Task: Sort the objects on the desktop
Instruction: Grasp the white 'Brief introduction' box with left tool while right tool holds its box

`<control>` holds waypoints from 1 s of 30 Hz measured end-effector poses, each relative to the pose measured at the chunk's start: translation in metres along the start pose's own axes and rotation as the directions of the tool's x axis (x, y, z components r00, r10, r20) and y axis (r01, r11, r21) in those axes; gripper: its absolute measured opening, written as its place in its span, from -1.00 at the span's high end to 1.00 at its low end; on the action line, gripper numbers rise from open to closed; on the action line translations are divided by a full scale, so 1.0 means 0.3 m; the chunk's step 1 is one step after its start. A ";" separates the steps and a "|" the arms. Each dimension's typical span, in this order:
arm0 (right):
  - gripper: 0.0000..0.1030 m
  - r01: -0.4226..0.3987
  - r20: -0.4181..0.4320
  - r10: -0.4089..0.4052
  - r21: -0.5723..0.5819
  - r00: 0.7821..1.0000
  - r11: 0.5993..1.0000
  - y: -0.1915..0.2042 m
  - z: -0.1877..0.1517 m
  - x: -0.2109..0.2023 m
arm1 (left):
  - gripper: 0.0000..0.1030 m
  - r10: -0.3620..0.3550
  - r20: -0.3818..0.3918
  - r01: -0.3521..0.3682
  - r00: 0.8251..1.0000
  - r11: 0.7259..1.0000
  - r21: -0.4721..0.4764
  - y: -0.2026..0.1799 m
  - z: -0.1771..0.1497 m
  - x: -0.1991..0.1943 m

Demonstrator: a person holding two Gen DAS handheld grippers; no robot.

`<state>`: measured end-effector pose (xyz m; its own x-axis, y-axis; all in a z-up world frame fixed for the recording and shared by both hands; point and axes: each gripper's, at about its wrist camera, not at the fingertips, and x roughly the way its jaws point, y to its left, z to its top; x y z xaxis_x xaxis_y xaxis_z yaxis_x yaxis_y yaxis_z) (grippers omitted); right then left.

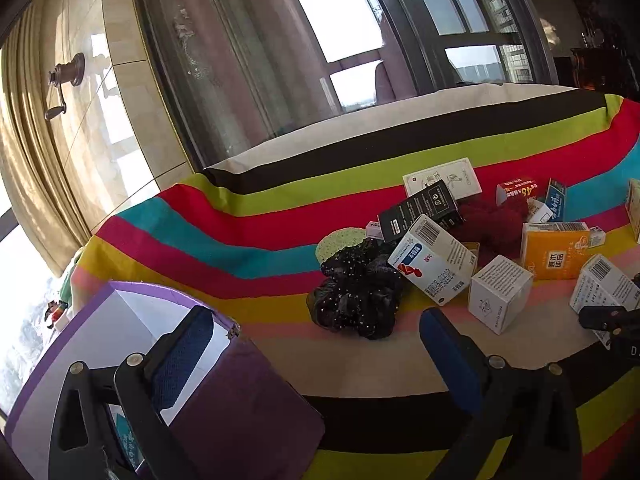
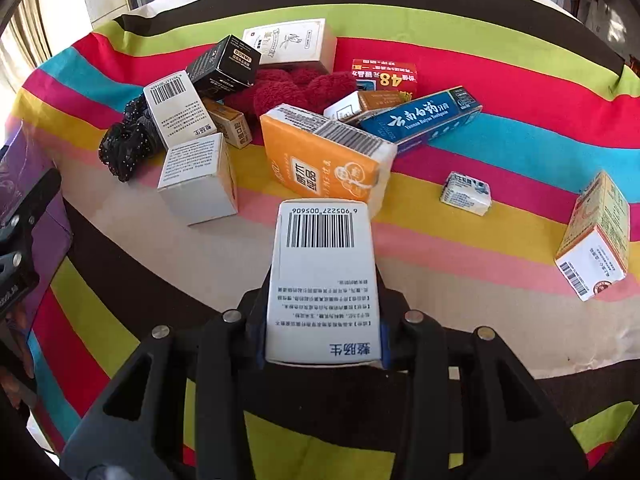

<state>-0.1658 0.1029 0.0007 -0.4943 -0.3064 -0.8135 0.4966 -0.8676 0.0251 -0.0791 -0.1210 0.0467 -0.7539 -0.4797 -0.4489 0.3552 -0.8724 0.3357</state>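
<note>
Right wrist view, nearest the lens: white box with a barcode [image 2: 323, 280] sits between the right gripper's [image 2: 324, 354] jaws, which pinch its lower end from both sides. Printed face up, barcode end pointing away toward the pile, over the striped cloth [image 2: 460, 240].

Just beyond it: orange box [image 2: 320, 160], tilted, barcode flap on top. Behind that, a blue toothpaste carton [image 2: 424, 120] lies at an angle, its left end by a small white-and-brown box [image 2: 360, 106]; red box marked 48 [image 2: 385, 76] further back. Dark red fuzzy item [image 2: 296, 88] in the middle of the heap. To the left: plain white box [image 2: 198, 180], a second barcode box [image 2: 178, 108] leaning over it, black box [image 2: 224, 66], cream box [image 2: 292, 44], black sequinned scrunchie [image 2: 128, 148] at the edge. Small white packet [image 2: 466, 194] and an orange-and-white box [image 2: 596, 236] lie apart on the right.

Left wrist view: left gripper [image 1: 316, 350] jaws spread, nothing between them. Left finger over a purple open bin [image 1: 224, 412] with white lining. Scrunchie lies ahead.
</note>
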 end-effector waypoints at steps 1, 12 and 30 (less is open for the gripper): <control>0.17 0.004 0.004 -0.004 0.010 1.000 1.000 -0.021 -0.028 -0.019 | -1.00 0.011 0.000 -0.011 1.000 1.000 -0.008 -0.008 0.015 0.021; 0.16 -0.012 0.071 0.007 0.074 0.997 0.997 -0.086 -0.105 -0.107 | -1.00 -0.089 0.077 0.065 0.993 0.958 0.281 -0.277 0.065 -0.033; 0.15 -0.055 0.082 0.046 0.109 0.996 0.993 -0.111 -0.107 -0.107 | -0.05 -0.361 -0.261 0.351 0.895 0.932 -0.086 -0.301 0.042 0.143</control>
<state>-0.1436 0.1541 0.0072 -0.5280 -0.3772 -0.7608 0.4426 -0.8869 0.1326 -0.1504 -0.0616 0.0076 -0.6589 -0.1385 -0.7394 0.1135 -0.9900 0.0843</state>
